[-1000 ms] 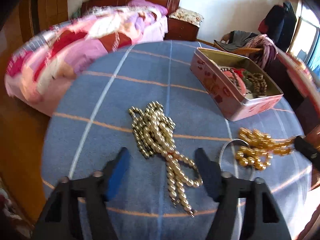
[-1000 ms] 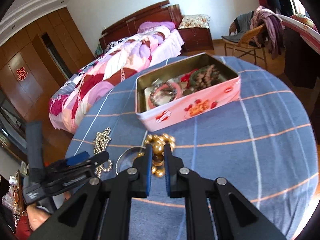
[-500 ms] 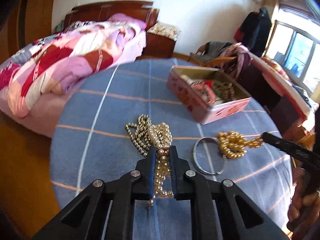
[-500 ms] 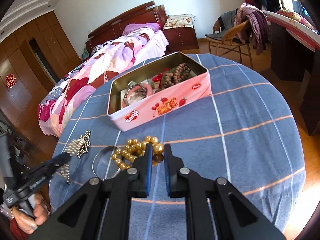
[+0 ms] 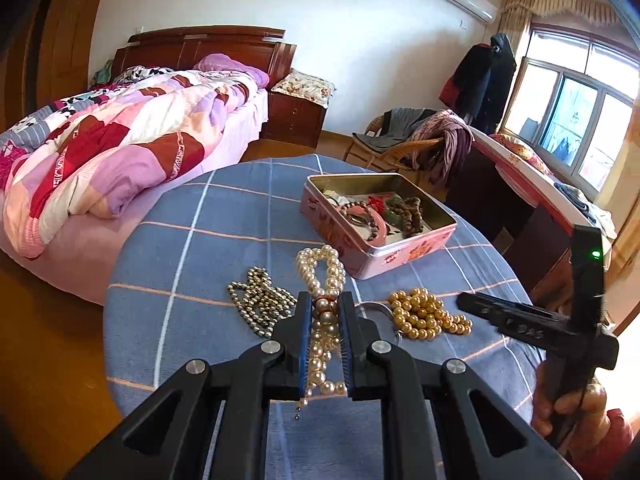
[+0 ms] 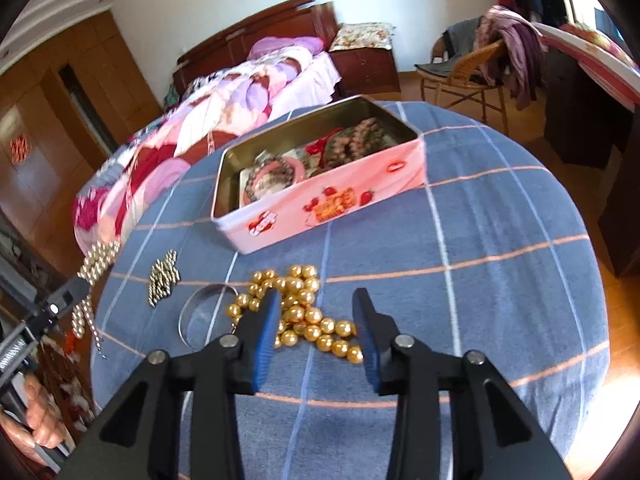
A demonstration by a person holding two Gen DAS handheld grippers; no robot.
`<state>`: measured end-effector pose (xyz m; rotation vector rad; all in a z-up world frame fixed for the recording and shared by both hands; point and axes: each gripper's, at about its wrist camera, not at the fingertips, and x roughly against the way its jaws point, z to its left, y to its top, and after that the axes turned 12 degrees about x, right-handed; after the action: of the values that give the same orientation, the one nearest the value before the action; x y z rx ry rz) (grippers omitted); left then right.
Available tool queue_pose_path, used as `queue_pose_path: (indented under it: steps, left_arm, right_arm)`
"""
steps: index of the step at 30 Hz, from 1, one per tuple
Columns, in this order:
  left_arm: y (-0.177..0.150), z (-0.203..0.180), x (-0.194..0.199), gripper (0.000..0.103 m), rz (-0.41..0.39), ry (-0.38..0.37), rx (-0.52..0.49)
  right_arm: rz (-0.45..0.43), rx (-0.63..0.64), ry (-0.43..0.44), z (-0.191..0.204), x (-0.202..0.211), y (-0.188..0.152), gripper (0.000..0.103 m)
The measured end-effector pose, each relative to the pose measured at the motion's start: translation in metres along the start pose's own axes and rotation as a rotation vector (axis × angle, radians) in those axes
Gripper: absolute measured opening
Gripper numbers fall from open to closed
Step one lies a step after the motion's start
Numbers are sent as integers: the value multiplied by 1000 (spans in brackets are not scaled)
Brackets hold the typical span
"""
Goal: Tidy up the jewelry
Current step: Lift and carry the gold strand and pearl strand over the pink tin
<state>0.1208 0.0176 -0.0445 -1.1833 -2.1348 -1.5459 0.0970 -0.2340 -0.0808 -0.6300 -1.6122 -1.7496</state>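
Observation:
My left gripper (image 5: 324, 300) is shut on a white pearl necklace (image 5: 322, 272), whose loops hang off the cloth; the right wrist view shows this gripper (image 6: 80, 284) and the pearls (image 6: 98, 256) at the far left. My right gripper (image 6: 318, 296) is opening its jaws. A gold bead string (image 6: 304, 312) lies on the cloth between them, untouched by the pads. A silver bangle (image 6: 200, 312) and a small metal bead chain (image 6: 163, 276) lie left of it. Behind them the open pink tin (image 6: 328, 208) holds several bracelets.
The round table wears a blue checked cloth (image 6: 500, 240), with its edge close on every side. A bed with a patchwork quilt (image 5: 120, 148) stands behind on the left. At the back right is a wicker chair (image 5: 400, 148) with clothes on it. A hand (image 5: 568, 412) holds the right gripper.
My left gripper shut on the pearl necklace and lifted it off the cloth. My right gripper's jaws, shut on the gold beads before, have opened, and the beads lie on the cloth.

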Motion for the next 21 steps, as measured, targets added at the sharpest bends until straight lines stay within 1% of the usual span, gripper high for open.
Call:
queue_pose_path:
  steps: [2, 3, 7, 8, 9, 11, 12, 14, 18, 21]
  left_arm:
    - [-1, -1, -1, 12, 6, -4, -1]
    - [-2, -2, -2, 12, 7, -3, -3]
    - [-2, -7, -5, 12, 8, 15, -24]
    - [-1, -8, -6, 12, 9, 17, -25]
    - [-1, -7, -7, 12, 10, 18, -22]
    - [-2, -7, -9, 12, 18, 15, -13]
    - [-2, -7, -10, 12, 19, 16, -13]
    - [-3, -9, -12, 12, 22, 18, -13]
    - [-6, -13, -13, 12, 27, 15, -17]
    - [-5, -16, -12, 12, 23, 8, -19]
  right_arm:
    - [20, 32, -12, 6, -11, 2, 63]
    - [29, 42, -20, 7, -16, 2, 65]
    - [87, 77, -37, 15, -41, 2, 67]
    - [87, 104, -57, 20, -42, 3, 62]
    - [96, 126, -50, 23, -43, 3, 58]
    - [107, 172, -57, 29, -44, 2, 36]
    - [117, 204, -94, 33, -44, 1, 35]
    - [121, 217, -105, 34, -43, -1, 25]
    - [95, 147, -84, 25, -32, -5, 24]
    - [35, 104, -64, 22, -15, -1, 24]
